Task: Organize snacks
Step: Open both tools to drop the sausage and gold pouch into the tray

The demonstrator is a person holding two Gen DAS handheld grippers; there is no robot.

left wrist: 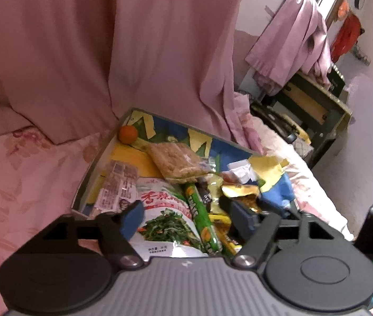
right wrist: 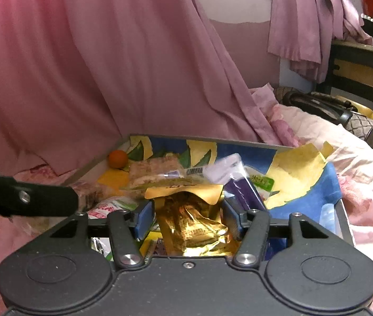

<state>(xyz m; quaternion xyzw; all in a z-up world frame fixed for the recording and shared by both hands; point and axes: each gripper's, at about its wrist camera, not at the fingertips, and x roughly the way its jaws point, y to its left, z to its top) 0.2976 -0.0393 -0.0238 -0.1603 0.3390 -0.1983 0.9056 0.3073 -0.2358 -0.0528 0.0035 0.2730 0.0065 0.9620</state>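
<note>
The right gripper (right wrist: pixel 186 217) has its fingers spread, a gold packet (right wrist: pixel 194 226) between them in the tray (right wrist: pixel 212 139). The left gripper (left wrist: pixel 190 217) is released too, over a white vegetable-print bag (left wrist: pixel 168 218).

- My left tongs (left wrist: pixel 186 218) are black, with blue pads (left wrist: pixel 133 218) on the fingers.
- The white packet (left wrist: pixel 165 218) under them carries red lettering and a picture of green vegetables.
- Beside it lies a green tube (left wrist: pixel 199 216) with yellow marks.
- My right tongs (right wrist: pixel 187 216) straddle a shiny gold packet (right wrist: pixel 194 226).
- The box (right wrist: pixel 241 150) is lined in blue, yellow and green.
- An orange ball (right wrist: pixel 117 158) sits in its corner.
- The curtain (left wrist: pixel 81 52) is plain pink; the bedsheet (left wrist: pixel 15 171) is pale pink with flowers.
</note>
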